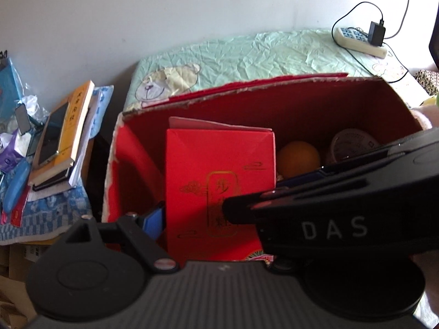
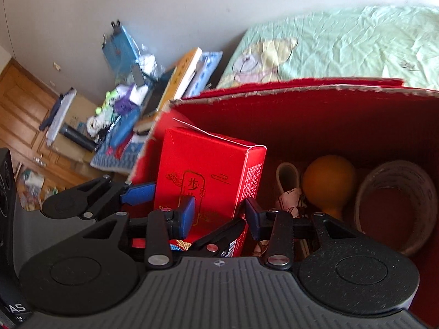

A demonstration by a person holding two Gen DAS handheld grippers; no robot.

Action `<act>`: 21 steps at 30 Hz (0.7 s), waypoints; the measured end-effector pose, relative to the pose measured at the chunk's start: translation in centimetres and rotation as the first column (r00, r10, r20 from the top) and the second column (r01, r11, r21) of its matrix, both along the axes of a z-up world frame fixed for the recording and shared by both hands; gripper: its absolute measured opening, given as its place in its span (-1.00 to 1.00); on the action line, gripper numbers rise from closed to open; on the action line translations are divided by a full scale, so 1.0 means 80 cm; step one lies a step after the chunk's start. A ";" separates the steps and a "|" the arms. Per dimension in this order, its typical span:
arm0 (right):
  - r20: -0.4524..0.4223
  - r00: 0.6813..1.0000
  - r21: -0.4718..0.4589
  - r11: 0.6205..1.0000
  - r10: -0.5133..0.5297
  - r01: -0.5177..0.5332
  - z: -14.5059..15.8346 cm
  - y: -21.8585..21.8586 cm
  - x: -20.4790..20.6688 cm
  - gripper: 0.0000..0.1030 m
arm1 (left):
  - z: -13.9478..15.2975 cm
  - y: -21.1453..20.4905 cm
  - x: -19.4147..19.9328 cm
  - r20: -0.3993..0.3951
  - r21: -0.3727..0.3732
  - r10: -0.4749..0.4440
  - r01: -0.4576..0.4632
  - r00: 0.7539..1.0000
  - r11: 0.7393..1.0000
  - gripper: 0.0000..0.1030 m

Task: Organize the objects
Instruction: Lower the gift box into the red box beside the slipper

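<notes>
1. Red carton [image 1: 219,181] stands upright in the left half of the open red cardboard box [image 1: 260,90], with its gold-printed face towards both cameras. The panel of gold characters starts with "步"; the rest is covered or too small to read.
2. "DAS" is printed in pale letters on the body of the right gripper [image 2: 219,216], which crosses the right side of the left wrist view.
3. The right gripper's fingers [image 2: 186,216] stand apart, with the carton's lower near corner between them. One pad lies before the printed face and the other just beside the carton's narrow side. It cannot be told whether either one presses on it.
4. The left gripper [image 1: 211,219] shows one blue finger just left of the carton. Its other finger is hidden behind the right gripper, so its opening cannot be told.
5. Right of the carton, on the box floor, lie an orange [image 1: 298,159] and a round lidded tub [image 1: 351,145], with a pale folded item [image 2: 286,175] between carton and orange.
6. Behind the box is a bed [image 1: 247,54] with a green bear-print sheet. A power strip [image 1: 359,41] with a plugged-in charger lies at its far corner.
7. To the left, a stack of books [image 1: 68,126] with a phone [image 1: 52,134] on top sits among clutter.
8. The box's far rim is torn, and open floor shows to the right of the tub.
</notes>
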State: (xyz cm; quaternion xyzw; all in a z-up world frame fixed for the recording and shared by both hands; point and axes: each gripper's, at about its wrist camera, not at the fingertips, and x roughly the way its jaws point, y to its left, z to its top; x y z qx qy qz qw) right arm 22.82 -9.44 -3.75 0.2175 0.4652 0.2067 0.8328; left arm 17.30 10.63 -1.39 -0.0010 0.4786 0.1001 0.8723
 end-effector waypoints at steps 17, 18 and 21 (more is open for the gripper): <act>-0.168 0.983 -0.033 0.996 0.072 -0.078 -0.020 0.007 0.030 -0.17 | -0.020 -0.009 0.020 -0.098 0.073 0.039 -0.032 0.994 0.997 0.60; -0.175 0.983 -0.027 0.997 0.063 -0.069 -0.021 0.005 0.030 -0.17 | -0.020 -0.009 0.020 -0.098 0.072 0.041 -0.034 0.994 0.997 0.60; -0.185 0.982 -0.013 0.999 0.035 -0.038 -0.023 -0.001 0.027 -0.19 | -0.021 -0.011 0.020 -0.097 0.062 0.042 -0.036 0.994 0.997 0.60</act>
